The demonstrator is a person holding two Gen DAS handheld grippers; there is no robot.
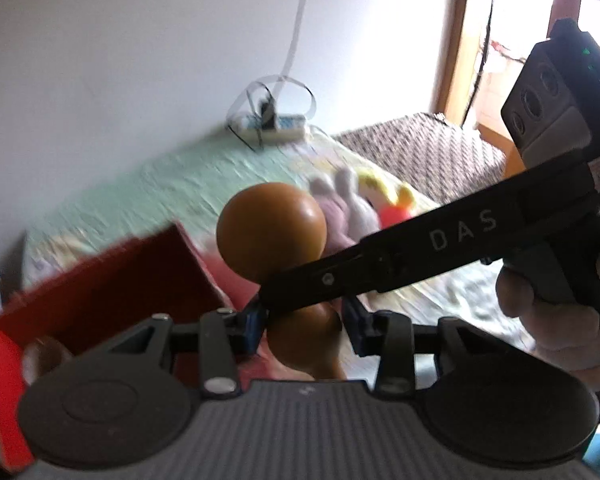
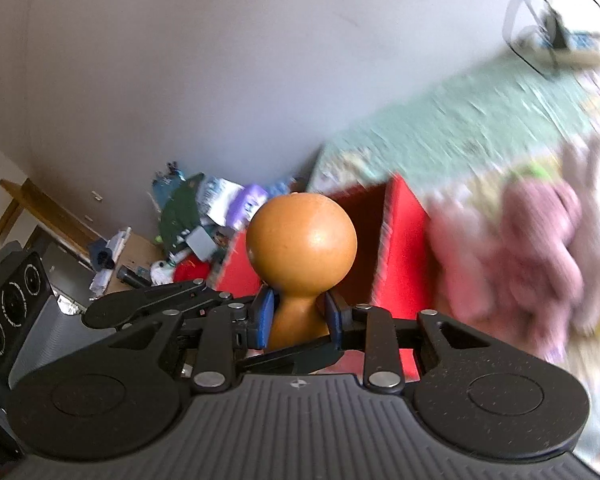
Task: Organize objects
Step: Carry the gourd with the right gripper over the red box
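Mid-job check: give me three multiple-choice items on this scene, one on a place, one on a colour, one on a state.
1. In the right wrist view, where is the red box?
A. Behind the gourd
B. Clamped in the tongs
C. On top of the gourd

2. What colour are the pads?
A. Green
B. Blue
C. White

3. How do the right tongs stand?
A. Wide open, nothing between them
B. Shut on the gourd's neck
C. Shut on a plush toy

Answers:
1. A: the red box stands open on the bed, past the gourd.
2. B: the pads on either side of the neck are blue.
3. B: the right tongs press the narrow neck from both sides, with the round head above them.
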